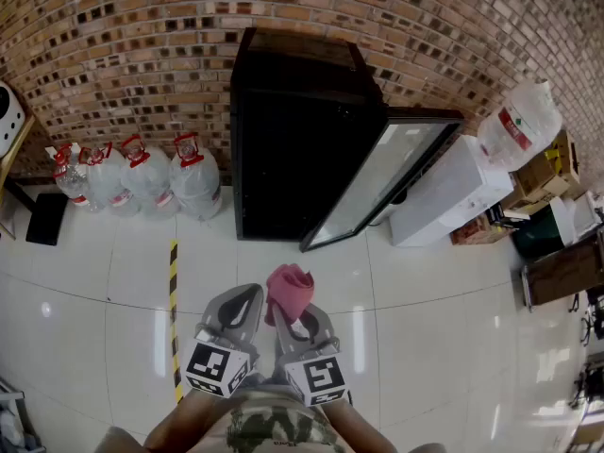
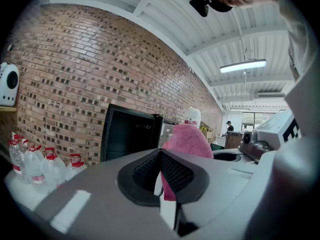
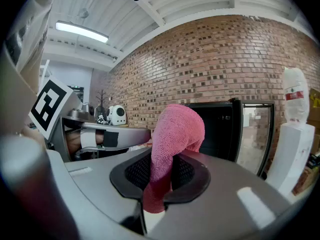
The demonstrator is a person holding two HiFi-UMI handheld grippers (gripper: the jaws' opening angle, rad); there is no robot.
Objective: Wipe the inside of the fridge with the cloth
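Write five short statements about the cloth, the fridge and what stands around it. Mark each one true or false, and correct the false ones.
1. The pink cloth is clamped in the right claw. True.
2. The door of the black fridge is shut. False: it stands open, swung out to the right in the head view.
3. Water bottles with red caps stand left of the fridge. True.
4. The cloth is touching the inside of the fridge. False: it is held over the floor, well short of the fridge.
5. The wall behind the fridge is brick. True.
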